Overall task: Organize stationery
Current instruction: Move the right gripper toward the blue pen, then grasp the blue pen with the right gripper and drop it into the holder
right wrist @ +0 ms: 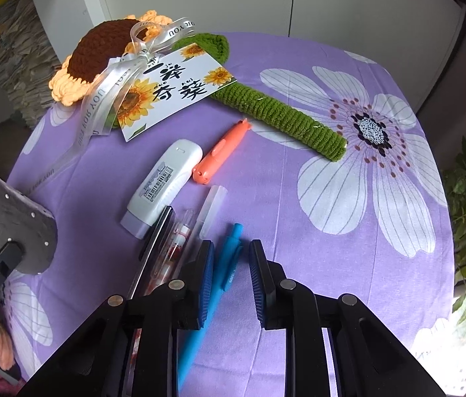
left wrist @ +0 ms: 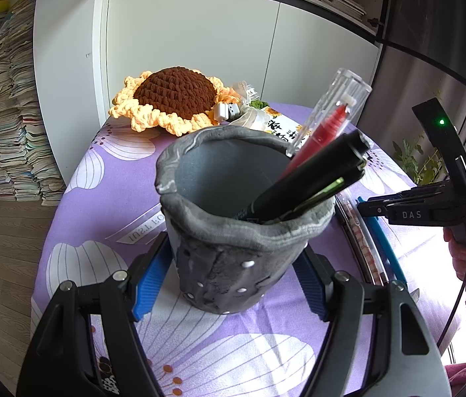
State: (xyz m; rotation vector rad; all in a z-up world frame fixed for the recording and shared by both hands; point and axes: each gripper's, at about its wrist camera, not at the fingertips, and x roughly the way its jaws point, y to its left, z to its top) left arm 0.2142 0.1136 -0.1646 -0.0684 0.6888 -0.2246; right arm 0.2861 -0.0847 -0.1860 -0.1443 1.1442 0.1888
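Purple flowered cloth covers your bench [right wrist: 299,49]. Your right gripper [right wrist: 229,274] hangs steeply over the blue pen [right wrist: 213,287]; its jaws stand narrow but not yet pressing, the pen between them, nearer the left pad. The pen's long axis runs along the jaws' own line, tip away from you, so you need only come down and close. Your left gripper [left wrist: 229,281] clamps the grey pen holder [left wrist: 233,231], just left of the pen.
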